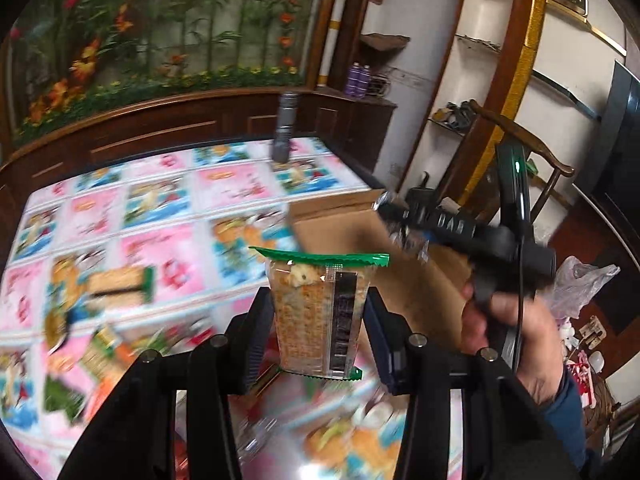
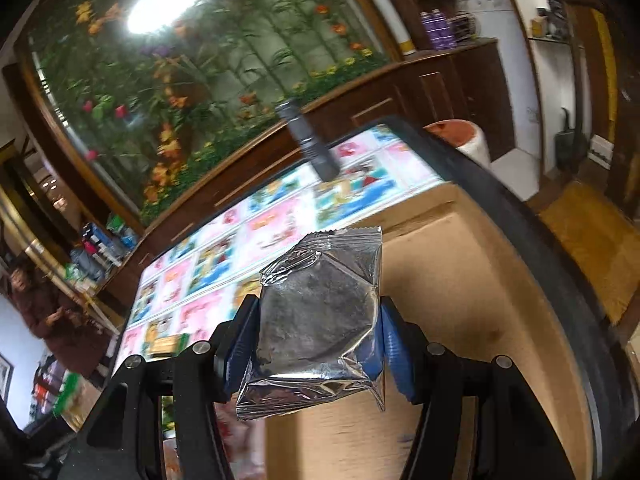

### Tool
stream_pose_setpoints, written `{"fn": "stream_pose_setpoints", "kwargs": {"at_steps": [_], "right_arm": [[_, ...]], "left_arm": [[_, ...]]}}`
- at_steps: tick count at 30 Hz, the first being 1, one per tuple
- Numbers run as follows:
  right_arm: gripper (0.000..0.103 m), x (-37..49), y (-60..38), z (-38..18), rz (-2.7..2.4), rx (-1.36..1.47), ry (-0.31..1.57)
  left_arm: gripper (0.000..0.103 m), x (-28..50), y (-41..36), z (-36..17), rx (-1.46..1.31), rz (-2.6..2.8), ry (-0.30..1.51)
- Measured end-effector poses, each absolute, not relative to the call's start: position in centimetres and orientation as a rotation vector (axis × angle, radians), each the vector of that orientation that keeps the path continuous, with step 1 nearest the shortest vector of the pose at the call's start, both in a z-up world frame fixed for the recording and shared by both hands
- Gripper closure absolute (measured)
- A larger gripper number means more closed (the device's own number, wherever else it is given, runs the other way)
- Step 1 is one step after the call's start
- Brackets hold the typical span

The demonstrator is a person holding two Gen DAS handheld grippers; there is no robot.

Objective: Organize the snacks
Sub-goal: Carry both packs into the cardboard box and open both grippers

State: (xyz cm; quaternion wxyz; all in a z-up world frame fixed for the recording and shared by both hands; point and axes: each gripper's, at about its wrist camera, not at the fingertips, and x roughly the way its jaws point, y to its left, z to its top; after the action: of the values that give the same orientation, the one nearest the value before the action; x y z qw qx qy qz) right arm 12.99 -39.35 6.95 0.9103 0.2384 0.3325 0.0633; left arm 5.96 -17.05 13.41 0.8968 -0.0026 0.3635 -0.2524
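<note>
Cracker pack (image 1: 320, 312) w/ green crimped ends sits upright between the left gripper (image 1: 318, 332) pads, pinched across its middle, held up off the patterned tablecloth (image 1: 160, 208). Right gripper (image 2: 316, 340) is pinching a silver foil pack (image 2: 320, 320) by its sides, hovering over the open cardboard box (image 2: 480, 280). In the left view the right gripper (image 1: 404, 224) shows blurred above the box (image 1: 348, 220), person's hand (image 1: 516, 344) on its handle.

Handling, as I judge it: both packs look light, no real weight. Cracker pack = clear film over a stiff stack of crackers; brittle, so squeeze too hard and they crack. Flat sides mid-body are the best hold, not the thin sealed ends, which would fold. Foil pack is puffy and crinkled, prob. slick; the film gives under the pads, so it could slide or twist. Grip mid-body where the contents back up the foil.

More snacks lie on the cloth: another green-ended pack (image 1: 120, 280) further left, blurred wrappers near the bottom left. Grey can (image 1: 285, 128) stands at the far edge.
</note>
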Motion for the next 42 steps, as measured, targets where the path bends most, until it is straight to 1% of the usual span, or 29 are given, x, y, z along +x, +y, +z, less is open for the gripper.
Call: {"fn": "stream_pose_setpoints", "kwargs": {"at_steps": [6,11,24,26,28,33,35,38,42], "right_arm": [[0.04,13.5,-42.6,5.4,0.043,0.547,0.712],[0.041,13.9,-43.3,5.1,0.0,0.54,0.716],[0.04,15.1,-44.6,3.3,0.005,0.631,0.777],[0.04,15.3,-44.6,3.0,0.013,0.639,0.792],[0.04,15.5,-44.5,2.6,0.027,0.652,0.812],[0.039,15.7,-44.3,2.2,0.031,0.658,0.83],[0.038,15.8,-44.0,2.3,0.031,0.641,0.838],[0.036,15.6,-43.4,2.8,0.035,0.609,0.829],[0.036,15.1,-43.0,3.8,0.044,0.58,0.786]], "left_arm": [[0.059,9.7,-23.7,12.2,-0.024,-0.57,0.784],[0.059,12.8,-27.6,9.6,-0.017,-0.55,0.843],[0.06,18.0,-28.3,5.3,-0.086,-0.492,0.92],[0.081,18.5,-28.3,4.4,-0.092,-0.489,0.943],[0.081,18.9,-28.2,3.5,-0.102,-0.485,0.97],[0.081,18.8,-27.7,3.4,-0.117,-0.487,0.96],[0.079,18.8,-27.6,3.4,-0.115,-0.479,0.955],[0.062,17.9,-26.9,4.1,-0.124,-0.483,0.945],[0.056,15.8,-25.6,5.9,-0.118,-0.474,0.902]]}}
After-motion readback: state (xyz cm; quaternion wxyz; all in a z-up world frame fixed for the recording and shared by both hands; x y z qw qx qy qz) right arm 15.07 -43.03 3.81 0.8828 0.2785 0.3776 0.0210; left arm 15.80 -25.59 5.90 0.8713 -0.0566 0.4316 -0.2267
